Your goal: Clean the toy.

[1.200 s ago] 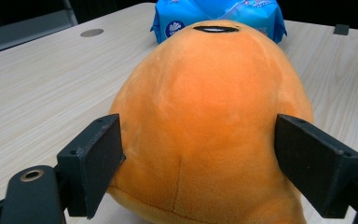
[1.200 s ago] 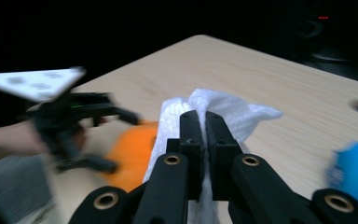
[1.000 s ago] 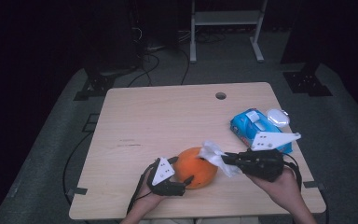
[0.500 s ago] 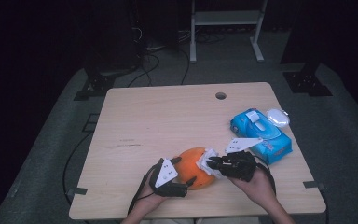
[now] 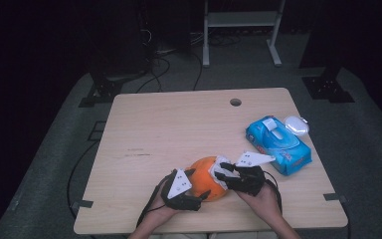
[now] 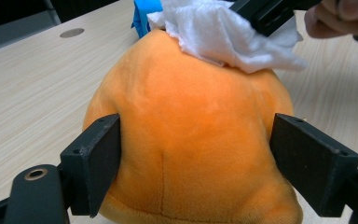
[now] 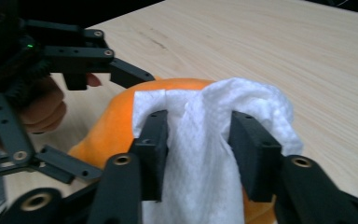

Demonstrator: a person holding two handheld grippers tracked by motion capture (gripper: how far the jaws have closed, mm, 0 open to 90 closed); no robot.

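Note:
An orange plush toy (image 5: 204, 180) lies on the wooden table (image 5: 179, 129) near its front edge. My left gripper (image 5: 198, 186) is shut on the plush toy (image 6: 191, 140), one jaw pressing each side. My right gripper (image 5: 225, 177) is shut on a crumpled white wipe (image 5: 218, 171) and holds it against the toy's top right. In the right gripper view the wipe (image 7: 205, 154) is bunched between the jaws over the orange plush (image 7: 116, 121), with the left gripper's fingers (image 7: 121, 70) beyond it. The left gripper view has the wipe (image 6: 223, 37) on the toy's top.
A blue pack of wipes (image 5: 278, 144) lies to the right of the toy, with a white oval lid (image 5: 296, 125) beside its far end. A cable hole (image 5: 236, 102) sits near the table's far edge. A metal stand (image 5: 238, 30) is on the floor behind.
My right gripper has carried the wipe left from beside the blue pack onto the top of the plush toy. The left gripper has kept its hold.

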